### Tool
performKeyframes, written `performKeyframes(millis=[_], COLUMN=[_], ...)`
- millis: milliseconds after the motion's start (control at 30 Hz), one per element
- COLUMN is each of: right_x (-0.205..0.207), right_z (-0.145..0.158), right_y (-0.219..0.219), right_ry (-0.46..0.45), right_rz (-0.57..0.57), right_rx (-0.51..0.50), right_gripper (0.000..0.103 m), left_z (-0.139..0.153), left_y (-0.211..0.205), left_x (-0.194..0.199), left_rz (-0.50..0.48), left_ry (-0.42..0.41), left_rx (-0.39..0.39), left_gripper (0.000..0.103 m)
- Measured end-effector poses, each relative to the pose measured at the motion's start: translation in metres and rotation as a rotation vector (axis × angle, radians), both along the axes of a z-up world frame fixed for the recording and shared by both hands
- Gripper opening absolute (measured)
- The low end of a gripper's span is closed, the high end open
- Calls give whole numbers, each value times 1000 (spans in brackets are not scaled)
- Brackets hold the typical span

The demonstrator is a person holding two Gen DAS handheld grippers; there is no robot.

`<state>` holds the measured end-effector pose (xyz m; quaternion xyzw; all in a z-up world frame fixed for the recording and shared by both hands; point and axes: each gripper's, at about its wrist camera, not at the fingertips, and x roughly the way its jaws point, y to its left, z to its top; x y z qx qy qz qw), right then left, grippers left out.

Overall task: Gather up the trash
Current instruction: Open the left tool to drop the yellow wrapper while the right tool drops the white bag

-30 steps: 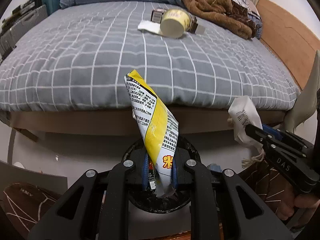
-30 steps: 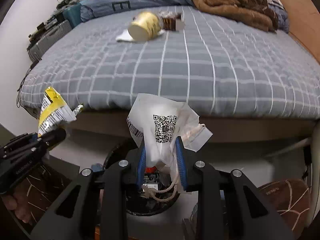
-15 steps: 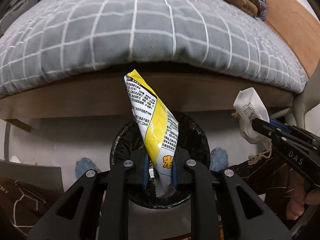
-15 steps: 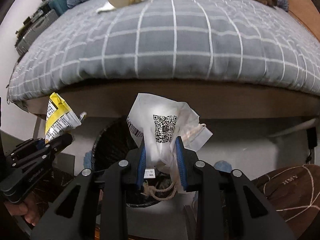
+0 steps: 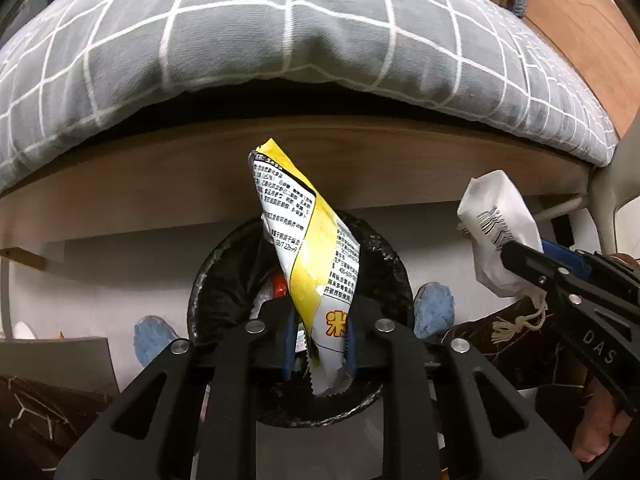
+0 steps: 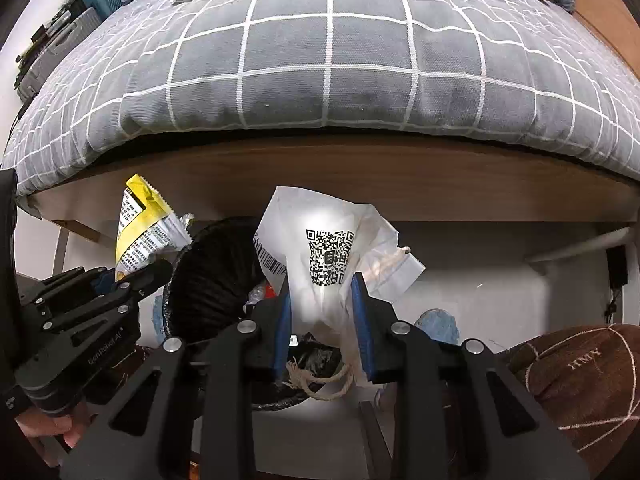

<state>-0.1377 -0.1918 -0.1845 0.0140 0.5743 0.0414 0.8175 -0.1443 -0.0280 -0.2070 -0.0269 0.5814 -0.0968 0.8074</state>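
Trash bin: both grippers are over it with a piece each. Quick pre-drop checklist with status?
1. Yellow snack wrapper sits between the left gripper pads, whose jaws are opening: ok.
2. Wrapper's lower end hangs over the black-lined trash bin mouth: ok.
3. White paper bag is clamped in the shut right gripper: ok.
4. Paper bag centred over the bin: cannot tell; in the right wrist view the opening lies mostly to the left of the bag.
5. Bag's cord handle dangles below the pads and might snag on release: cannot tell.
6. Bin has room; only some litter shows inside: ok.
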Motion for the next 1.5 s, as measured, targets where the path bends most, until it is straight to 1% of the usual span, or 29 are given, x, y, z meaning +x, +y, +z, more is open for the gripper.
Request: performKeyframes(millis=[67,100,133,200,233,267,300,367,433,500,600,867,1067,1267,1400,1500], right_x=[2,4,3,3,2,1,0,1,2,4,6,11,14,19,16,14], right_z=[-1,-1,0,-1,-2,-3,-4,-6,-8,-8,-7,-8,-8,-8,-14,-21], right_y=[0,0,3,6,7,9,11,13,17,19,27,51,70,88,99,106], right_ry=[-1,-3,-3,-3,-2,1,3,8,12,16,18,19,26,21,34,43], right_rz=[4,5,6,12,15,21,25,34,36,39,51,90,118,156,178,191], right_rx=[-2,-4,-4,-7,-6,-5,-5,-6,-3,5,15,24,44,40,30,25], right_gripper=[27,27,27,27,27,27,27,27,27,27,27,28,28,29,33,33], left_z=[2,3,5,8,10,11,13,18,21,25,28,34,34,35,36,35], left_y=[1,1,2,4,6,8,11,15,21,29,45,71,90,102,105,108], left_x=[0,0,0,0,0,0,0,-1,-1,-2,-3,-10,-13,-15,-15,-15], left_rz=[0,3,9,14,17,23,35,46,51,63,87,125,148,162,170,174], left_ry=[-3,-9,-17,-31,-36,-42,-55,-75,-82,-90,-88,-74,-85,-90,-86,-84], left_rx=[0,3,6,11,17,24,35,52,59,65,71,71,118,122,123,119], left_gripper=[33,44,51,56,63,68,76,80,88,90,96,97,97,97,97,97])
